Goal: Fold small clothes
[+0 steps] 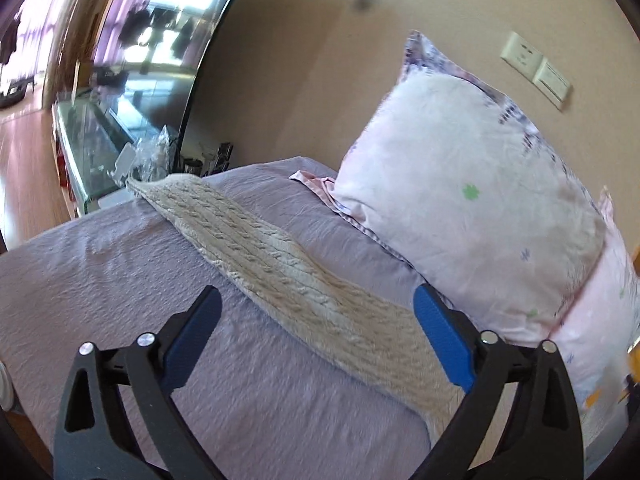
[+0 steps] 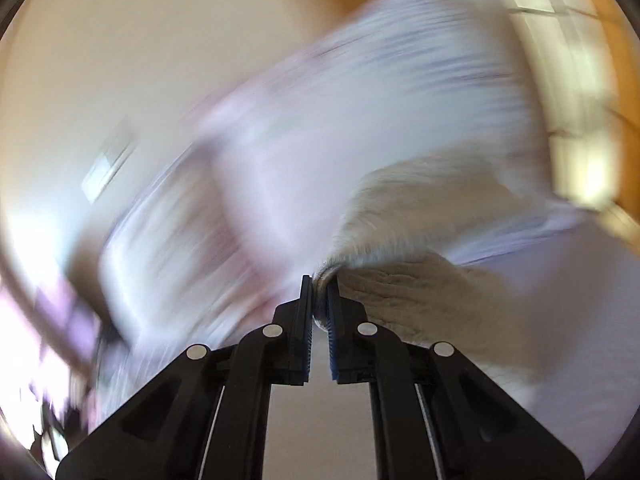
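Observation:
A cream cable-knit scarf (image 1: 276,256) lies stretched diagonally across the lilac bedsheet (image 1: 120,264), from the bed's far left edge toward the near right. My left gripper (image 1: 316,304) is open and empty, held above the scarf's near part, its blue pads on either side of it. My right gripper (image 2: 320,284) is shut on the scarf's end (image 2: 404,280), which is lifted and bunches out to the right of the jaws. The right wrist view is heavily motion-blurred.
A pink-and-white patterned pillow (image 1: 472,204) leans against the beige wall at the bed's right. A glass-topped cabinet (image 1: 100,140) and a mirror stand beyond the bed's far left edge. Wall sockets (image 1: 536,68) sit above the pillow.

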A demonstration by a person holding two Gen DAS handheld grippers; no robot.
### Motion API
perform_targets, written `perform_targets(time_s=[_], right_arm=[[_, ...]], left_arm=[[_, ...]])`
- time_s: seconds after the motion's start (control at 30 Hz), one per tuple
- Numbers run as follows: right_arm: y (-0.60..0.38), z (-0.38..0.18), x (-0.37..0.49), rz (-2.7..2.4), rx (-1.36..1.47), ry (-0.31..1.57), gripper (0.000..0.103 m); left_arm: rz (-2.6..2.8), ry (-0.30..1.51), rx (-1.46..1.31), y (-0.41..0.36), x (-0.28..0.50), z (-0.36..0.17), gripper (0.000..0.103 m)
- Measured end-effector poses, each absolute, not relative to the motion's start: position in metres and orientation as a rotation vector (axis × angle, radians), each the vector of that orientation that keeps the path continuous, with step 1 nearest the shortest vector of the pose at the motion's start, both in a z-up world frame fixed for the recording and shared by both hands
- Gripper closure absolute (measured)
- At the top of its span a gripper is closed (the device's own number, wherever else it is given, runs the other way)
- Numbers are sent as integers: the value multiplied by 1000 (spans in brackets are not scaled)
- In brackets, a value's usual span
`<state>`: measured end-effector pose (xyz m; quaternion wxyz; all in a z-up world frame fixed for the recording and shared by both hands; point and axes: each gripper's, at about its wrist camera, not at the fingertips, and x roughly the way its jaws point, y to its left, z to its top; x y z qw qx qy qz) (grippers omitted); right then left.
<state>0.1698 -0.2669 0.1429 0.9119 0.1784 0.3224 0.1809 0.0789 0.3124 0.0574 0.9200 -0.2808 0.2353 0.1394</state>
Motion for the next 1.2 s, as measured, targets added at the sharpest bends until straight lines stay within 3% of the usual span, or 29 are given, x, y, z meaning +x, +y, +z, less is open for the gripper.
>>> perform_targets(time_s=[0.03, 0.07, 0.1, 0.17, 0.3, 0.57, 0.67, 0.73, 0.9, 0.93, 0.97, 1.0, 1.2], right_arm=[[-219, 129, 172, 475, 288, 765, 70], [-195, 119, 171, 527, 252, 808, 42], [-177, 114, 165, 559, 219, 812, 35], [-165, 114, 153, 545, 154, 774, 33], [-204, 124, 144, 468, 233, 725, 11], [-299, 114, 113, 240, 427, 735, 10], [-320, 104, 102, 192, 485, 746, 10], [-330, 99, 93, 183, 515, 746, 10], [-340, 90, 88, 160, 534, 762, 10], [-341, 88, 87, 163, 542, 762, 10], [-342, 87, 84, 161, 544, 759, 10], [-343, 86, 82, 159, 541, 755, 10], [-357, 79, 75, 125, 543, 749, 10]], left_arm=[[292, 489, -607, 318, 82, 55, 10], [300, 496, -644, 326, 85, 50, 12], [304, 506, -666, 329, 87, 47, 15], [307, 522, -715, 339, 91, 40, 21], [314, 536, -818, 365, 99, 26, 33], [353, 595, -1050, 417, 124, 0, 50], [420, 584, -1153, 431, 116, -11, 74], [429, 568, -1176, 432, 110, -12, 74], [454, 541, -1151, 444, 119, -6, 54], [453, 548, -1140, 448, 125, -5, 54], [455, 561, -1120, 450, 131, -5, 63], [452, 591, -1104, 450, 139, -4, 99], [165, 559, -825, 353, 176, 64, 98]])
